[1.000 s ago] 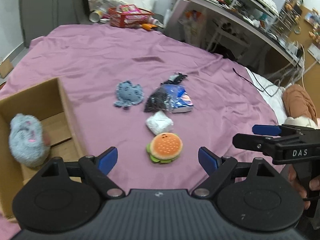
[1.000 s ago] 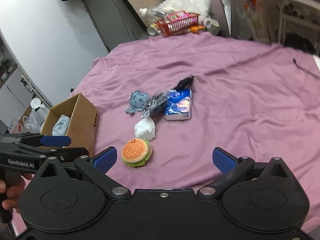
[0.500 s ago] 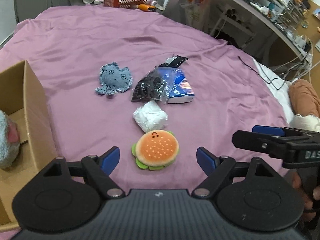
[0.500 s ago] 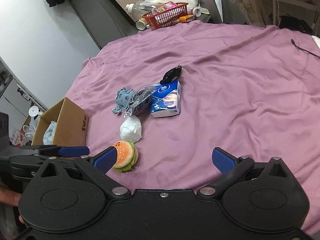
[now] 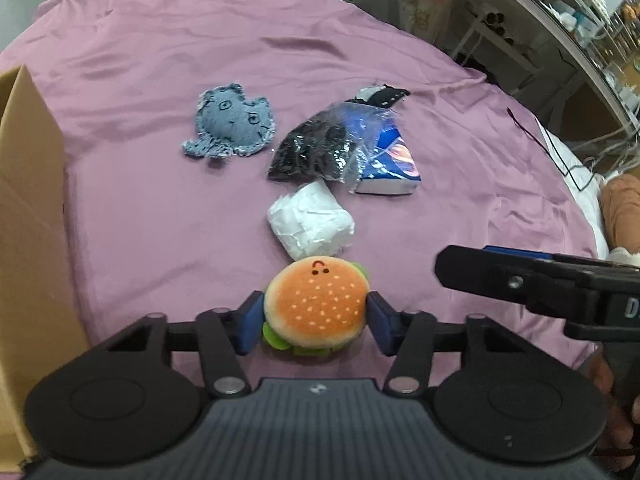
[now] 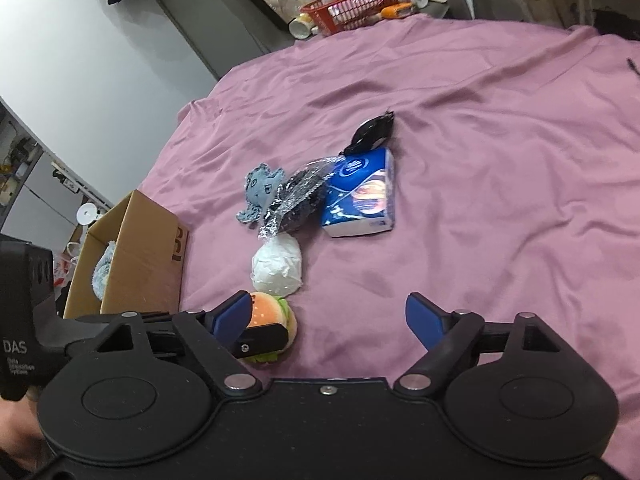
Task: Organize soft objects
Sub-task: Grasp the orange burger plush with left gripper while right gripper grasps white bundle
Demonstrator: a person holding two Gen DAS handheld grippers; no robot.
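Observation:
A burger plush [image 5: 316,306] lies on the purple sheet [image 5: 160,60], and my left gripper [image 5: 315,326] is shut on it, a blue pad pressing each side. Just beyond it sits a white crumpled wad [image 5: 310,220], then a black item in a clear bag [image 5: 316,148], a blue tissue pack [image 5: 390,160] and a blue-grey plush [image 5: 230,126]. My right gripper [image 6: 328,316] hovers open over bare sheet to the right of the burger plush [image 6: 276,314], with nothing between its fingers. A cardboard box [image 6: 136,256] at the left holds a grey fluffy plush [image 6: 102,272].
The box wall [image 5: 28,200] stands close on the left of my left gripper. A small black item [image 6: 372,134] lies beyond the tissue pack. A red basket [image 6: 352,0] and bottles sit past the far edge of the bed. Shelves and cables stand at the right.
My left gripper moved forward and down onto the burger plush and shut on it. The right gripper drifted closer to the left one and stayed open.

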